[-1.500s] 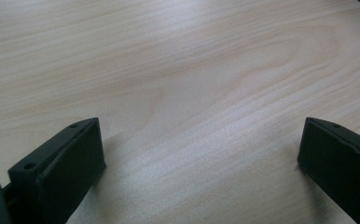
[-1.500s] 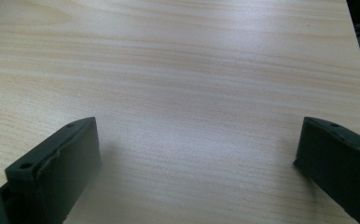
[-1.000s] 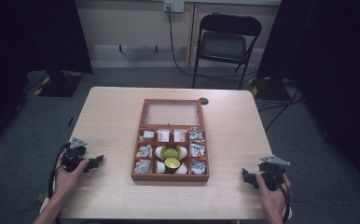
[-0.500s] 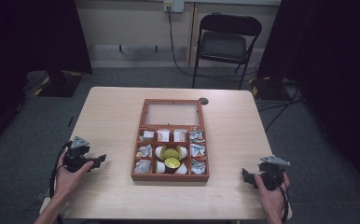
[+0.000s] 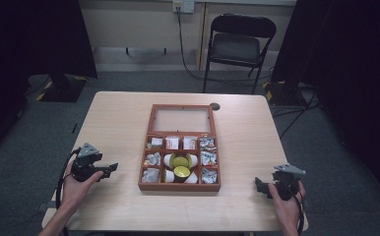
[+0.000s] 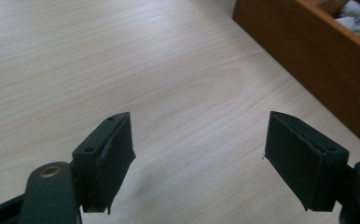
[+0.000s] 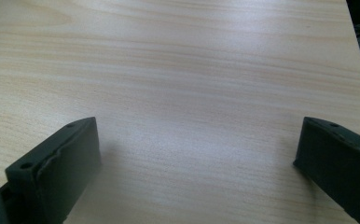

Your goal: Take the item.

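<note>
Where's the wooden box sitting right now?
In the high view, the wooden box sits mid-table, lid open, between the left gripper and right gripper.

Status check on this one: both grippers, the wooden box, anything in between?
Left gripper empty, jaws just been closing, aimed at wooden box. Right gripper open, empty, off box's right. Bare table between.

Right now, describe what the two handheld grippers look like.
Both the left gripper and the right gripper are black, two-jawed tools, each topped with a grey three-cornered plate. Their pads are flat, dark rectangular blocks with small screw holes. A black cable trails from each. The forearms are bare, no sleeves visible.
</note>
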{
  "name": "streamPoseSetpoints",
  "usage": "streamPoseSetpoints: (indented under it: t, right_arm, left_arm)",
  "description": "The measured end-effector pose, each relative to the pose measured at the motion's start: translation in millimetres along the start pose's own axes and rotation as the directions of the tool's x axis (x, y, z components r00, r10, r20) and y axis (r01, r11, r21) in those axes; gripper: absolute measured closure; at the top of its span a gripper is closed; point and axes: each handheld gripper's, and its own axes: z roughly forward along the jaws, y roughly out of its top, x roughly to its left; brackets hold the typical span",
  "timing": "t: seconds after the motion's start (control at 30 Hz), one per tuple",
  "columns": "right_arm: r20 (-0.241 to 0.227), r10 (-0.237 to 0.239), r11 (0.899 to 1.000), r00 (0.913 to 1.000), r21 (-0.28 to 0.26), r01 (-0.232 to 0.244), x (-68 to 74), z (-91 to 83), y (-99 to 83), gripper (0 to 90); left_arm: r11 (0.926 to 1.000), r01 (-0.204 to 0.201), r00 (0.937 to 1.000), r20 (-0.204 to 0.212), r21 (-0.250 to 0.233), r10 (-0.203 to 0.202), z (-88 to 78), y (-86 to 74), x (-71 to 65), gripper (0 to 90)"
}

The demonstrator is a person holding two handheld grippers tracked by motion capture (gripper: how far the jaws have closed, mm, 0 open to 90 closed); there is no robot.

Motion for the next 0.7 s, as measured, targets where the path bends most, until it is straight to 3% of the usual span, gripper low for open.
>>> streamPoseSetpoints:
  t: [0.43,0.57,0.7]
  right_arm:
    - [-0.010,-0.008,1.000,0.9999,0.001,0.008,2.8,0.4,0.5,0.0]
    - [-0.009,-0.007,1.000,0.9999,0.001,0.007,3.1,0.5,0.5,0.0]
    - [-0.008,-0.006,1.000,1.0000,0.001,0.006,3.2,0.5,0.5,0.0]
  left_arm:
    - [0.9984,-0.042,0.9933,0.106,-0.038,0.046,-5.2,15.3,-22.0,20.3]
    - [0.9963,-0.071,0.9912,0.109,-0.048,0.076,-5.4,19.1,-28.6,21.8]
    - [0.9965,-0.063,0.9887,0.132,-0.055,0.070,-5.8,22.4,-33.6,22.6]
